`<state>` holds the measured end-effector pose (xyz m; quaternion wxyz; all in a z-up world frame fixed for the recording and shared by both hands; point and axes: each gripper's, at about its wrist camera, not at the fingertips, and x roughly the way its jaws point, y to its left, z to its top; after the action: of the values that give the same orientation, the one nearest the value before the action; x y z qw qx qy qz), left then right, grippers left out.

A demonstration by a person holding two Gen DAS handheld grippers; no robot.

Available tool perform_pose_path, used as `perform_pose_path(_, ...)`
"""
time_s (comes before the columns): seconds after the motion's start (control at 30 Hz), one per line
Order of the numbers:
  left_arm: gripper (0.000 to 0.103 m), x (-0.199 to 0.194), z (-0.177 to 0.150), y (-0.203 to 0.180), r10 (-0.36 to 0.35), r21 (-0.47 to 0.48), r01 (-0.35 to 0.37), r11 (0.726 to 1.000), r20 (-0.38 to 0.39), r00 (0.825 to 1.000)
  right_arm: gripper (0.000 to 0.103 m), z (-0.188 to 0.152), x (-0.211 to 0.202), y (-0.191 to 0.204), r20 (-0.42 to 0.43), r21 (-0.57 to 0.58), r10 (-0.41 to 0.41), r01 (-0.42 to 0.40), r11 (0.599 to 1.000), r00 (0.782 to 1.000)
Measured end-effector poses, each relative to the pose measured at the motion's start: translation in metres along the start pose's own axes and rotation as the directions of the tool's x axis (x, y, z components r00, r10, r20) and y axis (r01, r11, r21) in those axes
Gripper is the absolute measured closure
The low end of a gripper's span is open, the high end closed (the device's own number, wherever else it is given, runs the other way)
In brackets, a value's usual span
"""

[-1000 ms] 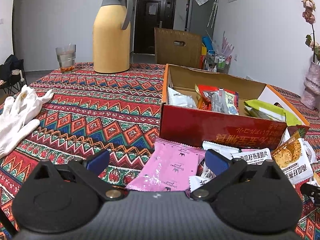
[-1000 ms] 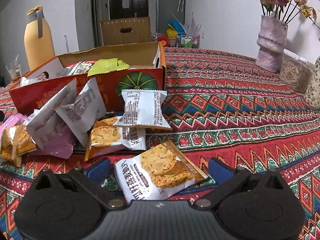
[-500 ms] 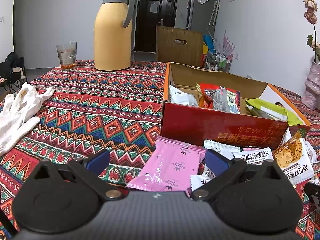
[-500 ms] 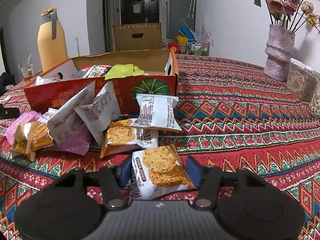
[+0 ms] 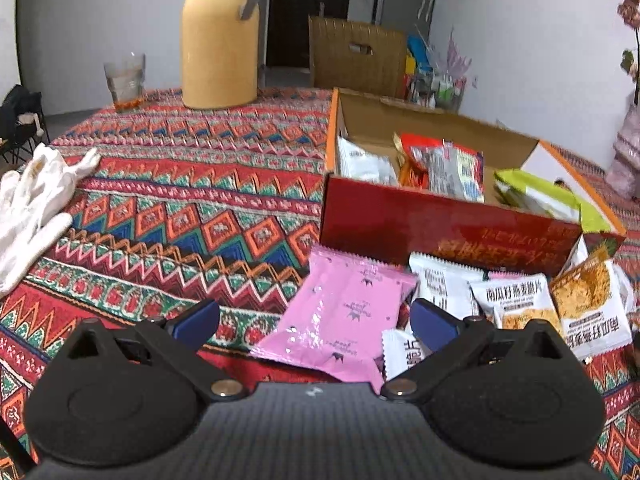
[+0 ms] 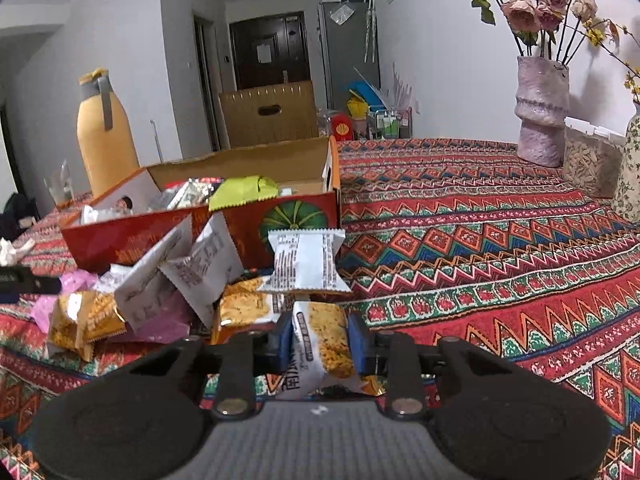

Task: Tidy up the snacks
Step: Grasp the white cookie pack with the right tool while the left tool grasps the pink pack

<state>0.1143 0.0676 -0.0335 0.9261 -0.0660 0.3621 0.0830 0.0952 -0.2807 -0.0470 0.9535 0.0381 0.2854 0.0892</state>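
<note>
Your right gripper [image 6: 320,342] is closing, its blue pads [image 6: 285,340] already pinching a crinkly cracker packet [image 6: 322,350], white foil printed with golden crisps, bulging between them. Just ahead lies a pillow-shaped white packet [image 6: 306,260] with serrated ends, and beyond it the glossy red cardboard box [image 6: 280,216], open-topped with a lime-green wrapper [image 6: 244,192] poking up. Left of the claw, crumpled foil packets heap on the woven zigzag tablecloth [image 6: 480,248]. Your left gripper [image 5: 314,318] stands wide open, gripping nothing; a flat, shiny pink sachet [image 5: 344,312] lies between its fingers, the same box [image 5: 440,224] straight ahead. A limp white glove [image 5: 32,208] sprawls far left.
</note>
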Motion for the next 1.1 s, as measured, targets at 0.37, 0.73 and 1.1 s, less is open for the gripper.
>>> perform_pose_path(0.37, 0.000, 0.029, 0.007, -0.018, 0.053, 0.082, -0.046, 0.996, -0.080, 0.995, 0.083, 0.001, -0.011, -0.011, 0.077, 0.056, 0.044, -0.049, 0.997, 0.996)
perform_pose_path(0.73, 0.000, 0.037, 0.005, -0.016, 0.053, 0.067, -0.048, 0.997, -0.074, 0.996, 0.083, -0.001, -0.010, -0.013, 0.078, 0.067, 0.053, -0.059, 0.996, 0.996)
perform_pose_path(1.1, 0.014, 0.034, 0.003, -0.017, 0.029, 0.084, -0.026, 0.996, -0.045, 0.999, 0.083, -0.001, -0.010, -0.013, 0.077, 0.069, 0.051, -0.057, 0.996, 0.996)
